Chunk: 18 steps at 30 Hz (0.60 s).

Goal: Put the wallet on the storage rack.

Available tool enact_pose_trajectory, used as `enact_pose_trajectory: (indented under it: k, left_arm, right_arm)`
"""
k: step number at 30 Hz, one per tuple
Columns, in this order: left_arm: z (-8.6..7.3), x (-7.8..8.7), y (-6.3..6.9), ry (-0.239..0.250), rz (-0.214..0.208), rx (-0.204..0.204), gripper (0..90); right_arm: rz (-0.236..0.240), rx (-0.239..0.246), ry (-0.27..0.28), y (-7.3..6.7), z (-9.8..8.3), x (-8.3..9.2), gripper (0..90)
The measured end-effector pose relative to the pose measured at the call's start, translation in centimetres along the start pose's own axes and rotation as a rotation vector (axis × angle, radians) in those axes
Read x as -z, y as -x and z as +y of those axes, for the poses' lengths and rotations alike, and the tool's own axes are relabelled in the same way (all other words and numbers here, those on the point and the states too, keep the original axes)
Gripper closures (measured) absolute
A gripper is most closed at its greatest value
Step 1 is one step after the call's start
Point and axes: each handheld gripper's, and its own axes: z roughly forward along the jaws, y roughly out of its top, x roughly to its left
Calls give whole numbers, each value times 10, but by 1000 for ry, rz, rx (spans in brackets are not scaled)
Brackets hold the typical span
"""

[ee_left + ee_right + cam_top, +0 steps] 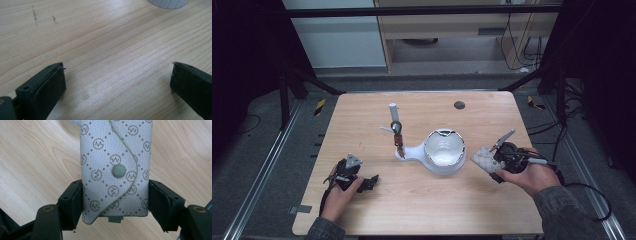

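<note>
A light wooden desk (362, 210) is being viewed from above, with 2 handheld grippers being worked by a person. The right gripper (492, 161) is being held above the right side of the desk, and its fingers (75, 202) are being pressed against both long sides of a small grey patterned key pouch (116, 170). The pouch is being carried clear of the desk, just to the right of a white bowl-shaped stand (443, 152). A snap button (118, 170) is being shown on its curved flap, which is closed. From the stand's foot a thin post (397, 132) with a ring and a small hook is rising.

The left gripper (371, 182) is being rested low at the desk's left front, its fingers (50, 85) being held wide apart with nothing between them.

The pouch is probably being brought toward the stand. For this to be done well, the squeeze should be kept steady on both sides, the pouch should be kept level, and the bowl's rim should be cleared before anything is lowered.
</note>
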Motion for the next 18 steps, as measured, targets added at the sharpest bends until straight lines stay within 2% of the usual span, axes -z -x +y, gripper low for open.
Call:
enact_pose_trajectory:
  k: [18]
  left_arm:
    - [0,0,0,-1,3,0,0]
  right_arm:
    - [-25,70,19,-11,28,26,322]
